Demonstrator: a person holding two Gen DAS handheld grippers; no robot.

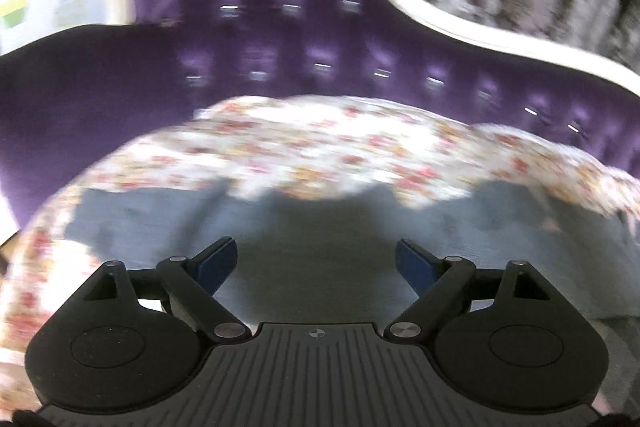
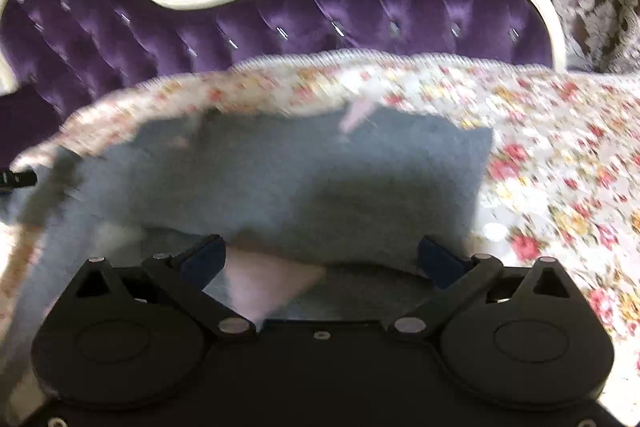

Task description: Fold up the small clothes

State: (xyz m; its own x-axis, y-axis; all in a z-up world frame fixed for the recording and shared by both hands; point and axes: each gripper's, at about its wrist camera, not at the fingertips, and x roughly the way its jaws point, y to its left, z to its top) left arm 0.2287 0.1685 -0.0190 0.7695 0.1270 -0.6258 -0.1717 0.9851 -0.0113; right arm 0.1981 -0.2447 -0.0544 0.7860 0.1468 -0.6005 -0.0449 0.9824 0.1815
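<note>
Both wrist views are motion-blurred; fine detail is unreliable.

The grey-blue soft knit garment lies flat on the floral-print bed cover, directly ahead of and beneath both grippers. Behind it stands the purple tufted velvet headboard with a cream frame.

The left gripper has its fingers spread wide, nothing between them, with grey fabric below and ahead. The right gripper is likewise spread and holds nothing. A pale pink patch, possibly a lining or a label, shows just beneath it, towards its left finger.

In the right view the garment's long axis appears to run across the gripper, left to right, with a straight edge ending just ahead of the right finger. The far edge is ragged against the cover. Which end is collar or hem: cannot tell.

Judgement: the right gripper sits nearer a graspable edge, the near hem under its fingers.
</note>
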